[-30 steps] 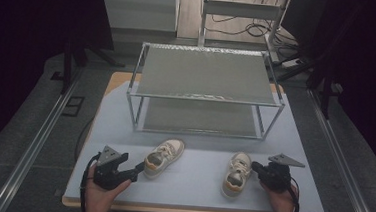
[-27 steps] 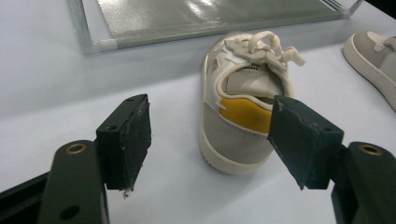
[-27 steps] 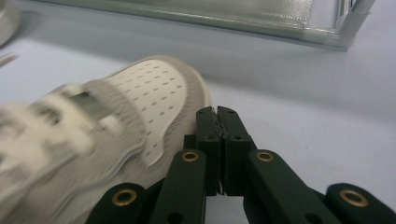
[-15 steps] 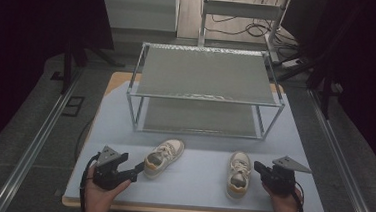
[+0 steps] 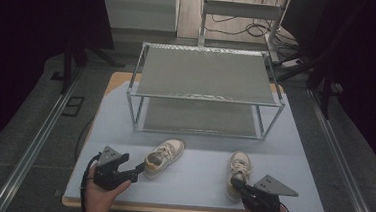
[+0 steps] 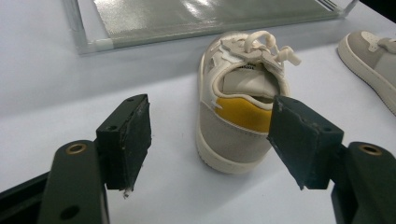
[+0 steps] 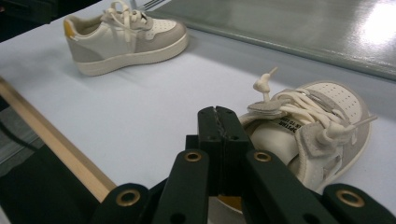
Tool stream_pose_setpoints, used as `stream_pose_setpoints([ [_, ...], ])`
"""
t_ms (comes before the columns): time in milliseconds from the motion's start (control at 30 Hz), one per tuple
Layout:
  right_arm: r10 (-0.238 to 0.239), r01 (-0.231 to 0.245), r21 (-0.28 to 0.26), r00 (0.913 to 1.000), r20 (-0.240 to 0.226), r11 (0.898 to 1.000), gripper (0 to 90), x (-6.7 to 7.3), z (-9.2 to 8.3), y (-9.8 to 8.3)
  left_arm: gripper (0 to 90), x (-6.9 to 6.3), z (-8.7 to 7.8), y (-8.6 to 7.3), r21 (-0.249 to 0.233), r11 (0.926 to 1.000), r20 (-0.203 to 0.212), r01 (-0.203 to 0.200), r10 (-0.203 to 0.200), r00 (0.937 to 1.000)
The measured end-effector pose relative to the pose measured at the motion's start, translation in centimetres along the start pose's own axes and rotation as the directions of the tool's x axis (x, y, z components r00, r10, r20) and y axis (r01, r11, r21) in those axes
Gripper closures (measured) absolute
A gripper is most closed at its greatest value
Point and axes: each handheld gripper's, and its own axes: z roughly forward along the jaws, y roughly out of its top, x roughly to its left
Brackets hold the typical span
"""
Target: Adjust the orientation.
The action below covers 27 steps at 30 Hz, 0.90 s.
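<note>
Two-tier metal wire rack (image 5: 205, 77) standing at far half of table (image 5: 124, 131), upright, mesh top shelf and lower shelf just above the tabletop, both bare. Table covered by pale blue-grey mat, wooden edge showing at near side and far left corner. Rack's lower shelf (image 6: 187, 14) and frame corner seen close in left gripper view; same shelf (image 7: 299, 28) seen in right gripper view. Dark floor around table, metal rails (image 5: 33, 145) running along both sides. Cables (image 5: 242, 24) lying on floor behind rack, near a grey metal frame (image 5: 243, 9). Dark stand legs at left and right.
</note>
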Motion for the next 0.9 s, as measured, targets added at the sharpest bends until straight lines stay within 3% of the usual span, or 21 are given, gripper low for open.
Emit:
stream_pose_setpoints([
  [67,0.002,-0.002,0.000,0.9993,-0.037,1.000,89.8,0.5,-0.1,0.0,29.6,0.0,0.0,0.0,0.001,1.0000,-0.004,0.001,-0.001,1.0000],
  [133,-0.025,0.026,0.012,0.9990,-0.038,1.000,89.8,1.1,0.0,0.0,29.6,0.0,0.0,0.0,0.000,1.0000,-0.003,0.001,-0.001,1.0000],
  [267,-0.039,0.043,0.059,0.9972,-0.063,0.997,89.7,2.3,1.3,-0.6,29.6,-0.1,0.0,0.0,0.000,1.0000,0.002,-0.001,0.001,1.0000],
  [333,-0.048,0.052,0.085,0.9974,-0.054,0.995,89.8,2.6,2.0,-1.3,29.6,0.0,-0.1,0.0,0.000,1.0000,0.002,-0.002,0.002,1.0000],
  [400,-0.052,0.053,0.129,0.9986,-0.009,0.990,89.9,1.9,2.7,-2.1,29.6,0.0,-0.1,0.0,0.001,1.0000,-0.002,0.001,-0.001,1.0000],
  [433,-0.052,0.053,0.129,0.9986,-0.009,0.990,89.9,1.9,2.7,-2.1,29.6,0.1,-0.1,0.0,0.002,1.0000,-0.002,0.003,-0.003,1.0000],
  [500,-0.008,0.015,0.117,0.9986,-0.052,0.993,89.9,1.2,2.7,-2.2,29.6,0.2,0.0,-0.1,0.002,1.0000,-0.003,0.005,-0.005,1.0000],
  [600,-0.034,0.037,0.136,0.9991,-0.027,0.990,89.9,1.0,2.5,-2.1,29.6,0.2,0.0,-0.1,0.003,1.0000,-0.002,0.005,-0.005,1.0000],
  [900,0.023,-0.025,0.146,0.9997,0.012,0.989,89.9,-2.5,1.4,-2.4,29.6,-0.1,0.0,0.0,0.004,1.0000,0.005,-0.004,0.004,1.0000],
])
